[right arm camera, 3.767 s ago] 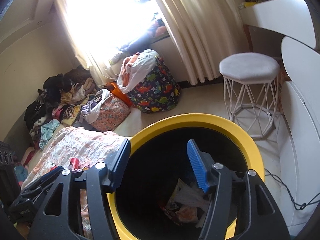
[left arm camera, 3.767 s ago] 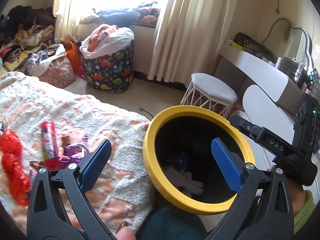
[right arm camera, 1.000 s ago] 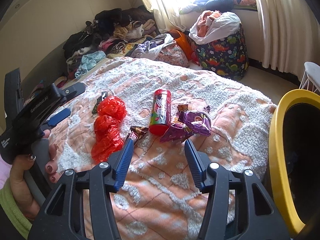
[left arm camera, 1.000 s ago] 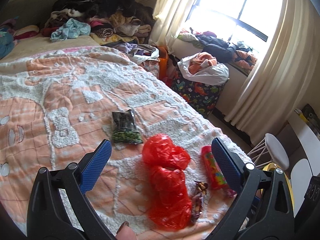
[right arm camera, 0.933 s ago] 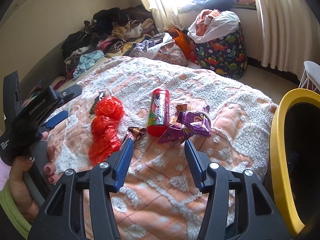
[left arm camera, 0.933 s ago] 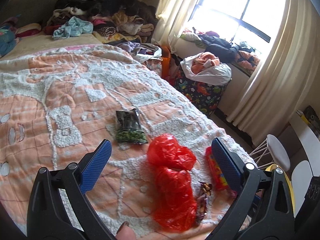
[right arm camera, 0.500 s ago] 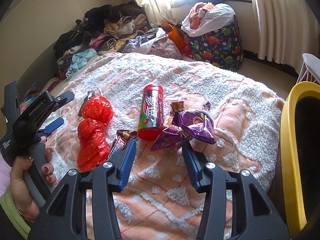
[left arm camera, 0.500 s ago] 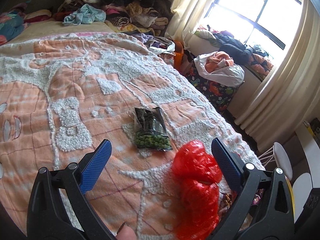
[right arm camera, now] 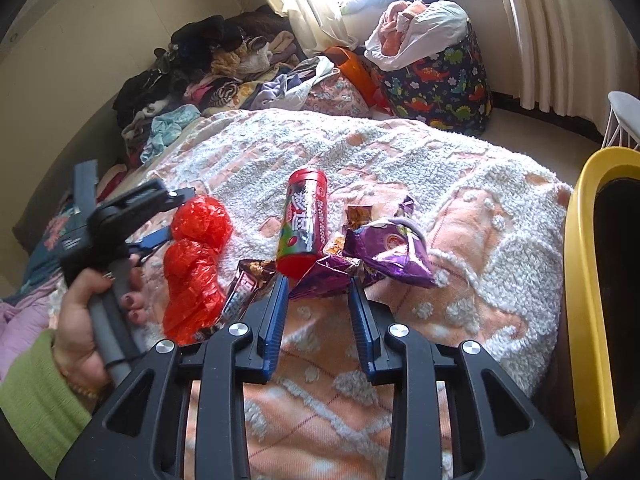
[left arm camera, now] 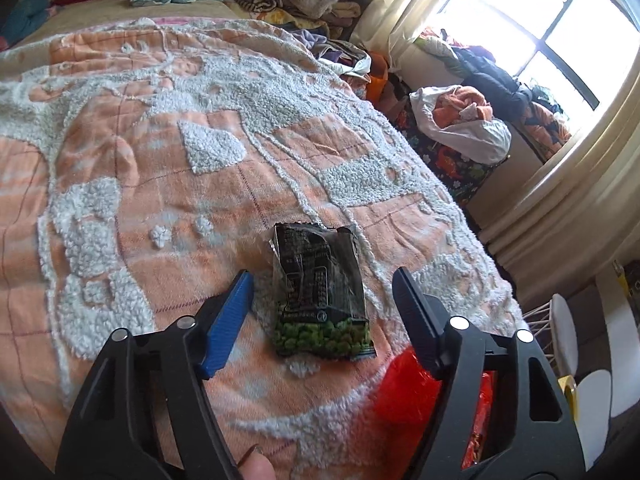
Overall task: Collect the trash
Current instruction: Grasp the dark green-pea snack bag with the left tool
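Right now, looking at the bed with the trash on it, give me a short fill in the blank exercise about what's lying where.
1. The dark snack packet between the left gripper's fingers shows ____ peas at its near end.
2. The crumpled plastic bag left of the red can is ____.
3. The red can lies on its ____ on the blanket.
4. The bin at the right edge has a ____ rim.

Missing words: green; red; side; yellow

Open bedspread (left arm camera: pixel 120 160) lies clear left of the green-pea packet (left arm camera: pixel 320 300); the red plastic bag (left arm camera: pixel 400 392) crowds its right, and the yellow bin (right arm camera: pixel 580 300) walls the bed's edge.
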